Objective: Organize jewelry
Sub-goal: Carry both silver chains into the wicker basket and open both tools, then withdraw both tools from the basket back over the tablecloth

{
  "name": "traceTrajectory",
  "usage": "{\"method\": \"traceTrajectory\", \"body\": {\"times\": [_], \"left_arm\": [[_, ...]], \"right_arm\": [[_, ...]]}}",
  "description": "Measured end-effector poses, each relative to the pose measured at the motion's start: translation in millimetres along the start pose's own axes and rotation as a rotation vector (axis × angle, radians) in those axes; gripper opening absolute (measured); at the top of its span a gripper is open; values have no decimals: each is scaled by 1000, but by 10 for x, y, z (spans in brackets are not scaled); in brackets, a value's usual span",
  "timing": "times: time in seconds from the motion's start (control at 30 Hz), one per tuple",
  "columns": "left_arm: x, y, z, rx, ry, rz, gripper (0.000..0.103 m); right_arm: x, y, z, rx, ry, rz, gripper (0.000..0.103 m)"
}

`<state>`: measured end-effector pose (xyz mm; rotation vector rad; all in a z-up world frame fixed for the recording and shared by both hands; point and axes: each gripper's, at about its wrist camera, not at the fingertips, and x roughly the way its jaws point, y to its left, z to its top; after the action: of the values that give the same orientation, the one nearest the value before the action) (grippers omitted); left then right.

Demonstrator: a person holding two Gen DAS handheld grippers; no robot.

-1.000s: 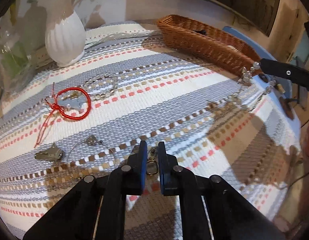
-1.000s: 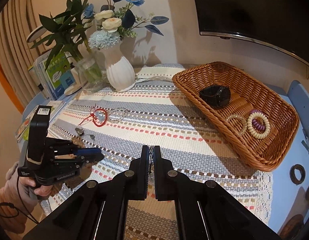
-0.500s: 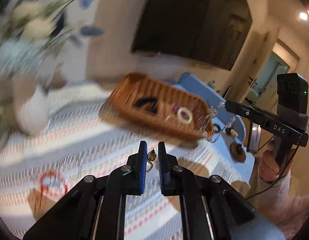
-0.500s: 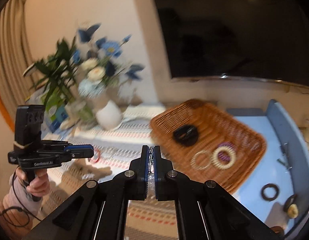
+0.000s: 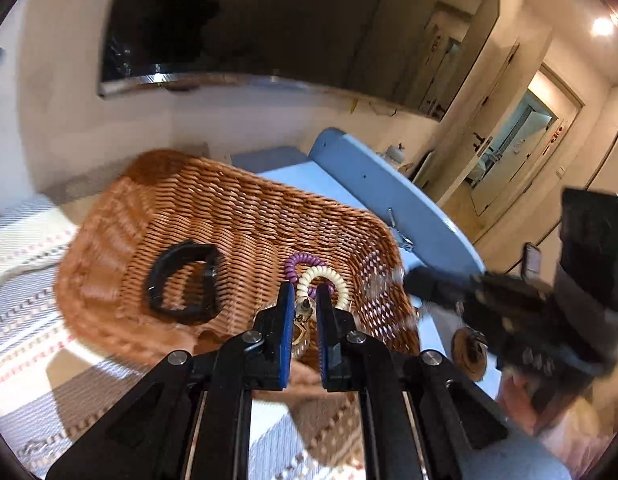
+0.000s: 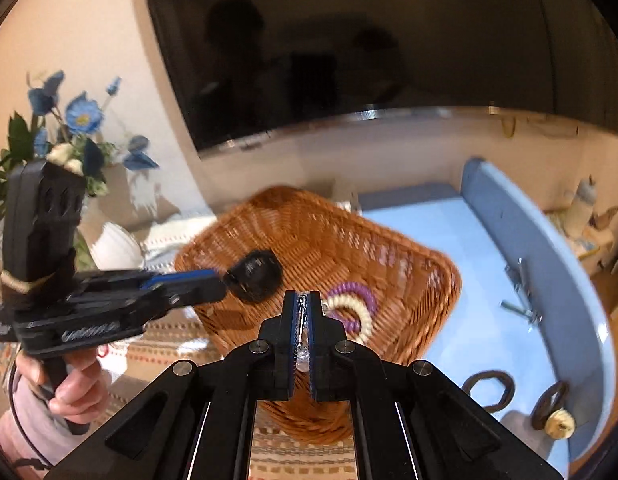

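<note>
Nothing readable from my feed. White lettering on side of left gripper (image 6: 213, 280) body too smeared to make out. Red marks on far door frame (image 5: 557, 134) too small to read.

brown woven basket (image 5: 237, 216), purple and cream coils (image 5: 321, 276), striped cloth (image 5: 25, 320).
</note>
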<state>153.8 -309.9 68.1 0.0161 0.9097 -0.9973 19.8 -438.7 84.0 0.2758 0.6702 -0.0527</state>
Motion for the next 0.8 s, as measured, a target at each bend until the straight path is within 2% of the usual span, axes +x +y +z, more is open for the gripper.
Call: {"method": "traceTrajectory", "body": {"times": [0.17, 0.27, 0.33, 0.37, 0.4, 0.47, 0.6, 0.8], "left_arm": [[272, 16, 106, -1, 8, 35, 9], [353, 8, 174, 4, -11, 119, 10], [372, 27, 196, 0, 1, 129, 19], [356, 36, 195, -4, 1, 121, 27], [305, 43, 174, -7, -6, 116, 34], [179, 54, 127, -5, -24, 113, 40], [-208, 62, -21, -9, -53, 115, 41], [-930, 86, -456, -20, -111, 173, 43]], "right_arm": [[94, -46, -141, 14, 34, 12, 4], [122, -34, -175, 25, 46, 28, 7], [129, -42, -183, 42, 54, 51, 7], [116, -45, -190, 48, 51, 56, 12], [97, -45, -199, 51, 45, 54, 20], [38, -34, -226, 53, 25, 67, 28], [-26, 85, -261, 50, 22, 94, 28], [-123, 505, -392, -14, 28, 143, 29]]}}
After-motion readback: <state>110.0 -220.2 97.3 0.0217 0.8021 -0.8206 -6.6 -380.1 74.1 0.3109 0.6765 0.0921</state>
